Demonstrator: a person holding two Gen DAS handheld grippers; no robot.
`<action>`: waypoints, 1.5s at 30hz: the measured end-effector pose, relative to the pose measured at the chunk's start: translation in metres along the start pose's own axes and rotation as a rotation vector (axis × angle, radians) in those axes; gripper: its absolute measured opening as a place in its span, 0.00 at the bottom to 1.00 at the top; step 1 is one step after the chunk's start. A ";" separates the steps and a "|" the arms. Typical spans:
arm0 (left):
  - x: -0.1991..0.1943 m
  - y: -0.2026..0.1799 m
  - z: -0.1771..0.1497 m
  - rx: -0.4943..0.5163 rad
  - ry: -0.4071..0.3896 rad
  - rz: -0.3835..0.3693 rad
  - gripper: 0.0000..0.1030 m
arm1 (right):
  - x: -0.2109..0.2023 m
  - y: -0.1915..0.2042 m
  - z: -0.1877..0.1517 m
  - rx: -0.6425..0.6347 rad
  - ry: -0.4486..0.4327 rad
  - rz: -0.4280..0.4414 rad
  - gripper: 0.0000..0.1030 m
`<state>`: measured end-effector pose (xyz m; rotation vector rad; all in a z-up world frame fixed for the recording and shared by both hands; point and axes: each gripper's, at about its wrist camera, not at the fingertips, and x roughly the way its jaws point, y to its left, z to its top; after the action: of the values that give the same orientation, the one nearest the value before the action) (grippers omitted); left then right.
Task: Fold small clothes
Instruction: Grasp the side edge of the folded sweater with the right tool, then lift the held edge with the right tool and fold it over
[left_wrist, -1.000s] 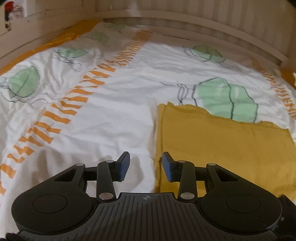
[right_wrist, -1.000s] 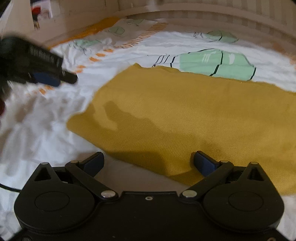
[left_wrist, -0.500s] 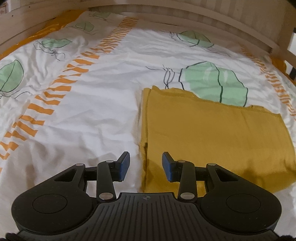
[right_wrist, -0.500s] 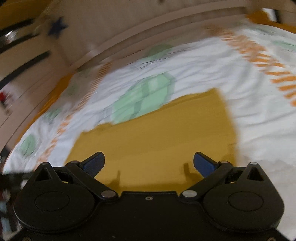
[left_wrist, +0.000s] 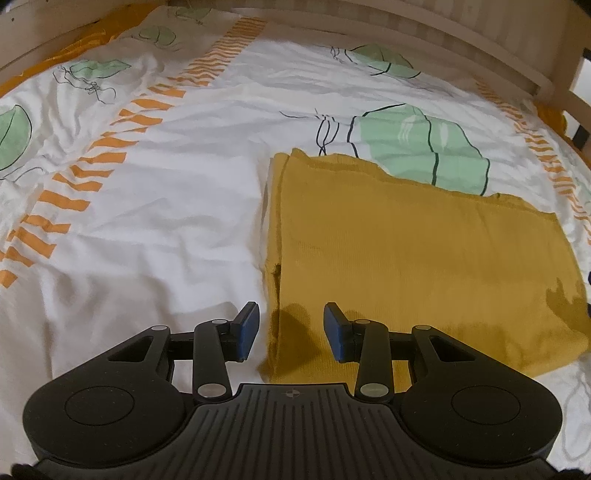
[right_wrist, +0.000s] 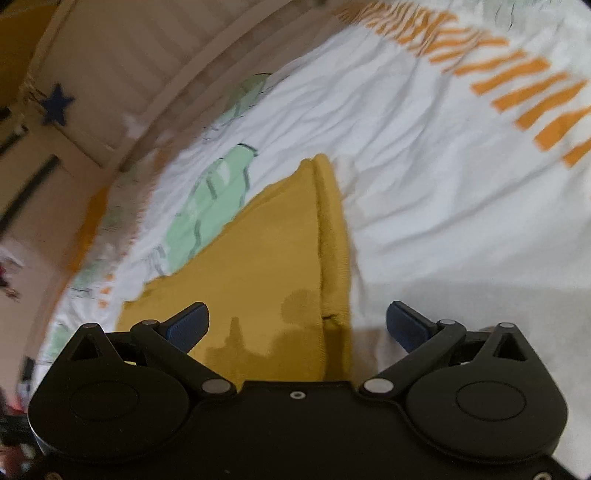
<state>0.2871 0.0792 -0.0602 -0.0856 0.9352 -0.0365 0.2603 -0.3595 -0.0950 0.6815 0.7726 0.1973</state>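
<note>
Left gripper (left_wrist: 290, 328) hovers over the near left corner of the mustard-yellow garment (left_wrist: 424, 258), jaws part-way apart, nothing between the blue pads. Right gripper (right_wrist: 297, 325) has jaws spread wide, also empty.

Changes over the last second:
- Right wrist view has rolled hard and swung across; a second ago it looked along the garment's near edge with the left gripper off to its left, now it looks down the folded side edge from the near end. Frame is motion-blurred.
- Left wrist view has tipped down a little; the garment sits fuller in frame. Jaw gap unchanged.
- Garment itself has not shifted: flat rectangle on the white leaf-print duvet (left_wrist: 166, 206), doubled edge along its left side.

Reading: one fold looks done; both grippers appear to be lining up on the same end for the next fold.

Position: folded edge runs between the right gripper's fingers, below them, apparently not touched. In the left view the corner lies just under the gap, slightly nearer the right finger.
</note>
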 end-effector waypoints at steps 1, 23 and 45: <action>0.000 0.000 0.000 0.001 0.002 -0.002 0.36 | 0.003 -0.004 0.001 0.007 0.006 0.039 1.00; 0.008 0.001 -0.002 -0.005 0.033 -0.022 0.36 | 0.044 -0.002 0.032 -0.026 0.097 0.217 0.54; -0.018 0.034 0.020 -0.086 -0.020 -0.027 0.36 | 0.071 0.178 0.022 -0.215 0.171 0.146 0.26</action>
<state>0.2925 0.1157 -0.0371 -0.1782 0.9157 -0.0203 0.3394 -0.2048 -0.0122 0.5212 0.8510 0.4692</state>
